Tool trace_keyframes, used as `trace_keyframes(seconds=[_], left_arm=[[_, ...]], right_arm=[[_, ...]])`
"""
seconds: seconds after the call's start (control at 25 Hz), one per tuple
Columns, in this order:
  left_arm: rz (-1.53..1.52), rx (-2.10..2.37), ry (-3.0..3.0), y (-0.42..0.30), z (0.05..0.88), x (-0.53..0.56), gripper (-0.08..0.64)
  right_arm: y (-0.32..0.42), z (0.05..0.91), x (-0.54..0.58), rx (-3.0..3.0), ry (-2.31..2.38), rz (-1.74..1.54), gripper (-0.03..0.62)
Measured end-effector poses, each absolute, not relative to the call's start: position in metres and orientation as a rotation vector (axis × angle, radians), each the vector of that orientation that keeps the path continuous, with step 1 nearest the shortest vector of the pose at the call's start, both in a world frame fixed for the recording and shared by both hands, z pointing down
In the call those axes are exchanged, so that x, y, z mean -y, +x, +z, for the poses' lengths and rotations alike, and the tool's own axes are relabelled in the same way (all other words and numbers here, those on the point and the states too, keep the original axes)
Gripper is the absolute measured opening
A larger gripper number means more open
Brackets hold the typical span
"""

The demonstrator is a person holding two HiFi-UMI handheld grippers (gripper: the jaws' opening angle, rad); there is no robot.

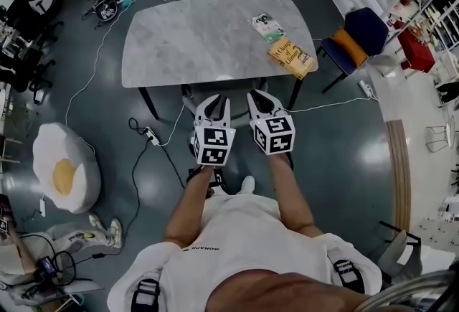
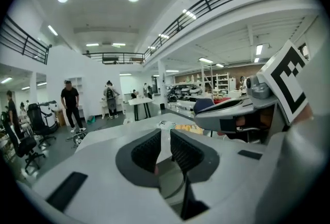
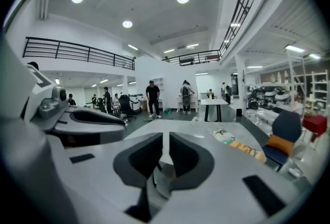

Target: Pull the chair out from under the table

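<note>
Looking down from my head, I am holding my left claw (image 1: 213, 105) and right claw (image 1: 263, 100) side by side at the near edge of the bench (image 1: 208, 38). The chair (image 1: 188, 95) is sitting pushed in under that edge, with only dark bits of its frame showing between the bench legs. I am judging that nothing is done yet: neither claw is gripping the chair, so taking hold and pulling are both left. Two books (image 1: 292, 57) are lying at the far right corner of the bench. Behind me the floor is looking open for pulling, though a cable (image 1: 154, 137) is trailing just to my left, and a blue chair (image 1: 356, 36) is standing well apart on the right.

In the left gripper view, my left claw (image 2: 165, 138) is showing its jaws a sliver apart and pinching nothing. It is pointing across the bench top (image 2: 124, 129), with the bench edge right in front.

In the right gripper view, my right claw (image 3: 166, 140) is keeping its jaws pressed almost together, empty as well. The bench top (image 3: 180, 126) is stretching ahead, and some dark frame is showing low in the slit, though I am not able to tell which part.
</note>
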State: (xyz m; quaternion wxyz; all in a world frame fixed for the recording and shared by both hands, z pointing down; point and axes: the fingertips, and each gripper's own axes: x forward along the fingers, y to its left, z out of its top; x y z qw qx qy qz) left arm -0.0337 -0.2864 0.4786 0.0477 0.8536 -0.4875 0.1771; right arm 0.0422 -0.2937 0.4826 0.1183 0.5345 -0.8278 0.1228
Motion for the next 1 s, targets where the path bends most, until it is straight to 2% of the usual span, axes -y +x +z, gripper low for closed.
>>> trace_keyframes(seconds=[0.08, 0.36, 0.8, 1.0], left_arm=[[0.609, 1.436, 2.621, -0.027, 0.493, 0.293, 0.08], [0.913, 1.251, 2.659, -0.035, 0.552, 0.302, 0.137], [1.313, 0.905, 2.736, -0.028, 0.623, 0.306, 0.197], [1.553, 0.709, 2.732, -0.023, 0.664, 0.306, 0.229]], right_arm=[[0.045, 0.498, 0.299, 2.391, 1.509, 0.363, 0.081], [0.047, 0.551, 0.307, 2.29, 1.28, 0.245, 0.138], [0.037, 0.627, 0.311, 2.155, 0.777, -0.007, 0.175], [0.037, 0.665, 0.31, 2.055, 0.578, -0.089, 0.211]])
